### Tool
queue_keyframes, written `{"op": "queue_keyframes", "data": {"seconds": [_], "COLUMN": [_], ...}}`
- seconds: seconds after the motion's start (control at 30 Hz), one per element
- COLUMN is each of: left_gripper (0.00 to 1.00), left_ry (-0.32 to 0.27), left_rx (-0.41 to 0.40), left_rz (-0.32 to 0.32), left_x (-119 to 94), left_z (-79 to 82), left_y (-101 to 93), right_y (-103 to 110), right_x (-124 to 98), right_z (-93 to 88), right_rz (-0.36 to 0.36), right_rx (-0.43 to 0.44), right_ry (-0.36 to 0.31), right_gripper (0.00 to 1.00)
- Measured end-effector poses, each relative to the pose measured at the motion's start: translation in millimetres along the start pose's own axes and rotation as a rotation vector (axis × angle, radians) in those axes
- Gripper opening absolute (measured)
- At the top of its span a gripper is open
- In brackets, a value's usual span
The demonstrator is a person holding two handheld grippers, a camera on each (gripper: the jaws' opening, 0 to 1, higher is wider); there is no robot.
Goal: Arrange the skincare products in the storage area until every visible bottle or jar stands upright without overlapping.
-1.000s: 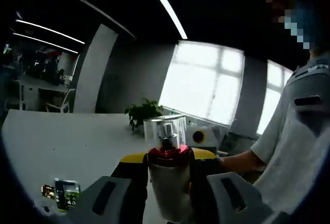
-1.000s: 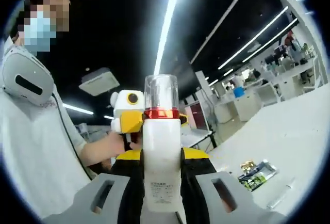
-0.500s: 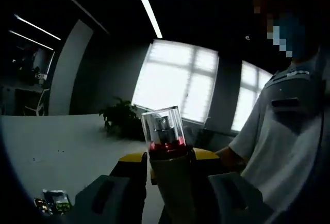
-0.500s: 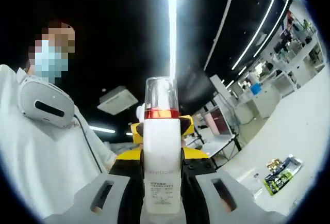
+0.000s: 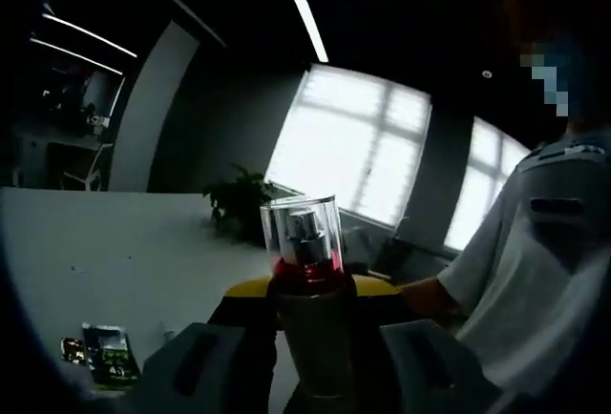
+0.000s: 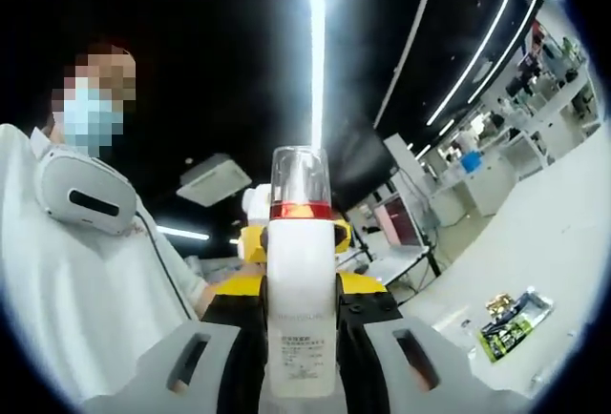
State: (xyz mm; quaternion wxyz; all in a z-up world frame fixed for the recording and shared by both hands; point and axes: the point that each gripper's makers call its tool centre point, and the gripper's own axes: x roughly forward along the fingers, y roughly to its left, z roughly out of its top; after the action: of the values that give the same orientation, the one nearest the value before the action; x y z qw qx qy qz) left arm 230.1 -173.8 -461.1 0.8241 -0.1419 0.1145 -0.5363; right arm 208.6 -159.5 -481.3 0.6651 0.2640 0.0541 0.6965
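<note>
in the left gripper view, the left gripper (image 5: 310,371) is holding a metallic pump bottle (image 5: 310,338) with a red collar and clear cap, its fingers (image 5: 196,371) clamping the body on both sides and lifting it above the white worktop (image 5: 105,271). a green sachet (image 5: 110,357) is lying flat on the worktop at lower left, with a potted plant (image 5: 239,209) standing by the window. in the right gripper view, the right gripper (image 6: 302,366) is gripping a white bottle (image 6: 302,309) with a red ring and clear cap, held upright, fingers (image 6: 191,366) closing on it. a person in a white shirt (image 6: 67,280) is standing at left, and a sachet (image 6: 511,314) is resting on the worktop at right.
</note>
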Motion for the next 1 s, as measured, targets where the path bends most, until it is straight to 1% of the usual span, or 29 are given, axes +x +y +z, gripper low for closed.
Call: {"op": "queue_keyframes", "data": {"seconds": [0.07, 0.13, 0.17, 0.2, 0.23, 0.27, 0.3, 0.37, 0.4, 0.47, 0.53, 0.57, 0.6, 0.63, 0.67, 0.7, 0.73, 0.8, 0.9, 0.93, 1.0], "left_gripper": [0.24, 0.24, 0.24, 0.24, 0.24, 0.24, 0.24, 0.24, 0.24, 0.24, 0.23, 0.23, 0.23, 0.23, 0.23, 0.23, 0.23, 0.23, 0.23, 0.23, 0.23], "left_ry": [-0.008, -0.004, 0.012, 0.035, 0.067, 0.087, 0.097, 0.101, 0.099, 0.089, 0.077, 0.073, 0.065, 0.056, 0.045, 0.031, 0.016, 0.019, 0.019, 0.017, 0.002], "left_rx": [-0.002, 0.000, 0.022, 0.059, 0.099, 0.123, 0.139, 0.125, 0.109, 0.090, 0.072, 0.064, 0.054, 0.026, 0.014, 0.012, 0.011, 0.022, 0.048, 0.051, 0.051], "left_rz": [0.014, 0.040, 0.060, 0.081, 0.104, 0.120, 0.151, 0.182, 0.208, 0.251, 0.314, 0.341, 0.391, 0.420, 0.460, 0.474, 0.502, 0.525, 0.572, 0.582, 0.601], "left_x": [1, 3, 4, 5, 7, 9, 12, 14, 14, 15, 14, 14, 12, 11, 10, 11, 11, 13, 15, 15, 14], "left_z": [1.9, 2.3, 0.0, -3.2, -7.7, -10.6, -12.9, -15.9, -16.9, -17.5, -17.7, -18.2, -17.8, -17.4, -16.2, -14.3, -12.3, -12.0, -10.3, -10.1, -8.8], "left_y": [1.5, 3.7, 5.5, 7.8, 9.4, 10.8, 13.7, 19.1, 23.5, 31.4, 40.9, 44.4, 51.0, 55.1, 60.5, 62.3, 64.6, 64.6, 66.8, 67.1, 68.4], "right_y": [-2, -6, -10, -14, -16, -20, -23, -29, -33, -39, -47, -52, -55, -59, -61, -62, -65, -68, -71, -74, -76], "right_x": [-1, -2, -2, -3, -3, -4, -4, -5, -7, -8, -11, -12, -14, -15, -16, -15, -16, -15, -10, -9, -9], "right_z": [2.7, 2.9, 1.7, -1.6, -3.1, -7.4, -9.4, -11.7, -12.1, -11.4, -10.7, -11.1, -10.2, -9.2, -9.5, -6.9, -6.6, -5.5, -7.9, -8.3, -6.3], "right_rz": [-0.023, -0.061, -0.086, -0.124, -0.134, -0.168, -0.192, -0.246, -0.286, -0.347, -0.435, -0.495, -0.534, -0.584, -0.618, -0.647, -0.675, -0.723, -0.762, -0.792, -0.837], "right_rx": [-0.010, -0.032, -0.046, -0.085, -0.101, -0.138, -0.148, -0.172, -0.191, -0.232, -0.261, -0.240, -0.242, -0.233, -0.213, -0.248, -0.259, -0.303, -0.363, -0.394, -0.444], "right_ry": [0.001, 0.023, 0.041, 0.080, 0.096, 0.142, 0.160, 0.186, 0.199, 0.204, 0.192, 0.174, 0.153, 0.125, 0.106, 0.087, 0.087, 0.093, 0.136, 0.154, 0.166], "right_gripper": [0.26, 0.27, 0.27, 0.28, 0.29, 0.30, 0.30, 0.31, 0.31, 0.31, 0.31, 0.30, 0.30, 0.29, 0.28, 0.28, 0.28, 0.29, 0.33, 0.34, 0.32]}}
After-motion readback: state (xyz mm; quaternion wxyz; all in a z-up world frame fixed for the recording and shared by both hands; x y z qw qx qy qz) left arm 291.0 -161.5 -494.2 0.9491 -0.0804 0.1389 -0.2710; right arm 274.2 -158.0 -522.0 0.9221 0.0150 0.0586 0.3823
